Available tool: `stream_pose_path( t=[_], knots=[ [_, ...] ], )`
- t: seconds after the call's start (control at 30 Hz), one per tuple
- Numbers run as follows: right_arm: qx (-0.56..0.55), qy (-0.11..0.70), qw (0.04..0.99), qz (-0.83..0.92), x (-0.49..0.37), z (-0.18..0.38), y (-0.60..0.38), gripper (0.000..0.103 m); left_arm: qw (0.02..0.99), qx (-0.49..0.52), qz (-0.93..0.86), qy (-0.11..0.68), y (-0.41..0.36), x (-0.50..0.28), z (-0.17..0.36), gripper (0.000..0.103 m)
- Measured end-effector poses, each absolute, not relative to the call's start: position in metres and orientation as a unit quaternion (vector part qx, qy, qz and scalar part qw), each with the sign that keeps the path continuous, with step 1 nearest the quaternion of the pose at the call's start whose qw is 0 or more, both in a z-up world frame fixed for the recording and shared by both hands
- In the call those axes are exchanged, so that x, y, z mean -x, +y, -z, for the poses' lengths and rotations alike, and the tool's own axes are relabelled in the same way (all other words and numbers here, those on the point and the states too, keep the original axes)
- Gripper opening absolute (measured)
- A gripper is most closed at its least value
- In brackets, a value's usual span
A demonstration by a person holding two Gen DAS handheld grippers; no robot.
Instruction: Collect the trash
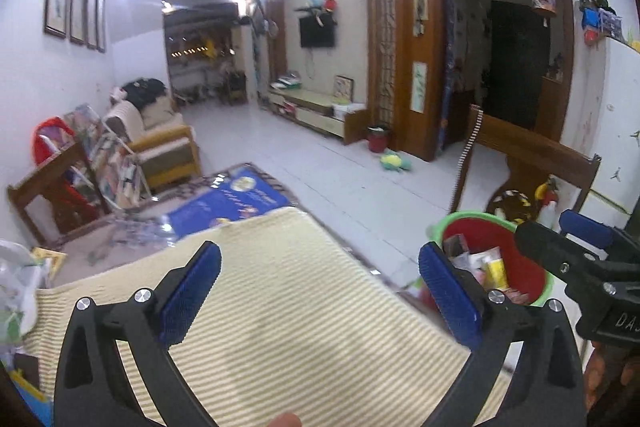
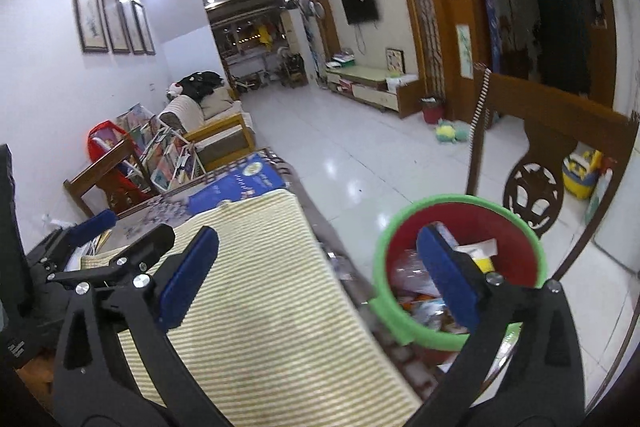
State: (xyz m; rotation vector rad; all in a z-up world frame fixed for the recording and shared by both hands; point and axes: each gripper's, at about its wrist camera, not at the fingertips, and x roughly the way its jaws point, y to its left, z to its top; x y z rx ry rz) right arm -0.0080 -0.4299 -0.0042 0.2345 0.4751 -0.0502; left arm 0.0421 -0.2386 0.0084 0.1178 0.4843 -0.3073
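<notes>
A red bin with a green rim [image 2: 384, 247] stands on the floor beside the table and holds wrappers and other trash [image 2: 416, 307]. My right gripper [image 2: 318, 275] is open and empty; its right blue pad [image 2: 448, 279] hangs over the bin and its left pad is over the striped mat. In the left wrist view the same bin [image 1: 532, 267] lies to the right. My left gripper [image 1: 320, 291] is open and empty above the mat. Each gripper shows in the other's view: the right gripper [image 1: 556, 227] above the bin, the left gripper [image 2: 124, 231] at the left.
A cream striped mat [image 1: 280, 287] covers the near table end, with a blue booklet [image 1: 228, 199] beyond it. Loose clutter [image 1: 20, 291] sits at the table's left. A wooden chair [image 2: 532, 183] stands behind the bin. A book rack [image 1: 112, 163], sofa and plush toy [image 1: 394, 161] are farther off.
</notes>
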Motion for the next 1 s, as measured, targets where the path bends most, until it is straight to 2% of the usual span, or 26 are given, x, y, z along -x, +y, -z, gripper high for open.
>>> stream_pose_path(
  t=[0.27, 0.43, 0.77, 1.0],
  knots=[
    [-0.076, 0.224, 0.970, 0.046, 0.019, 0.003, -0.362, 0.098, 0.964, -0.043, 0.124, 0.233, -0.163, -0.028, -0.016, 0.095],
    [-0.089, 0.205, 0.974, 0.040, 0.031, 0.001, -0.343, 0.098, 0.967, -0.032, 0.118, 0.224, -0.135, -0.018, -0.019, 0.095],
    [-0.091, 0.168, 0.981, 0.038, 0.039, -0.001, -0.326, 0.098, 0.981, -0.011, 0.078, 0.178, -0.118, 0.000, -0.024, 0.095],
    [-0.128, 0.189, 0.971, 0.068, 0.038, 0.007, -0.328, 0.098, 0.983, 0.004, 0.066, 0.173, -0.113, 0.008, -0.024, 0.095]
  ],
)
